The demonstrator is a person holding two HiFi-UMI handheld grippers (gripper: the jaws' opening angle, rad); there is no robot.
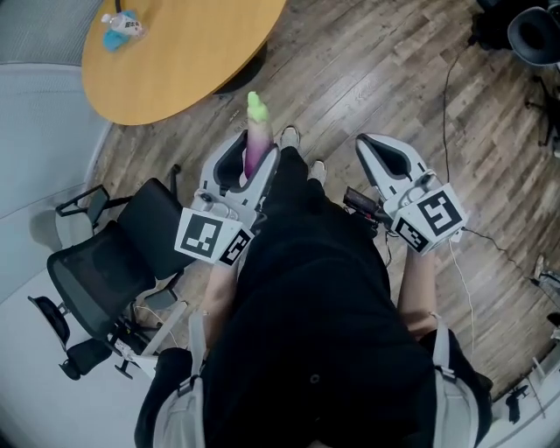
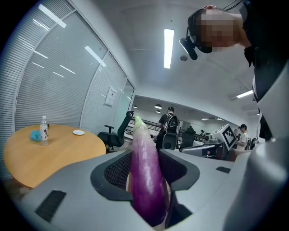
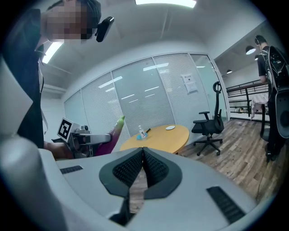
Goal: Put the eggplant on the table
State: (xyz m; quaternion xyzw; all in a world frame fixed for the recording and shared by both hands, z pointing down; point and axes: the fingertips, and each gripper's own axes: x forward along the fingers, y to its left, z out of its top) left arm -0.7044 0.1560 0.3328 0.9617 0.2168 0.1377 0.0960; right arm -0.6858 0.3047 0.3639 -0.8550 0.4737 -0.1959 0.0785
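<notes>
A long purple eggplant (image 1: 256,140) with a pale green tip sticks forward out of my left gripper (image 1: 248,162), whose jaws are shut on its lower half. In the left gripper view the eggplant (image 2: 145,173) fills the gap between the dark pads, tip pointing up. The round wooden table (image 1: 179,48) lies ahead and to the left, over the wood floor. My right gripper (image 1: 391,162) hangs at the right with its jaws closed together and nothing in them; its view shows the pads (image 3: 153,168) meeting, the table (image 3: 158,136) beyond.
A water bottle (image 1: 122,24) and blue cloth lie on the table, with a small white dish (image 2: 78,132) further back. A black office chair (image 1: 114,262) stands at my left, another chair (image 3: 210,127) beyond the table. Glass partition walls run behind. People stand in the distance.
</notes>
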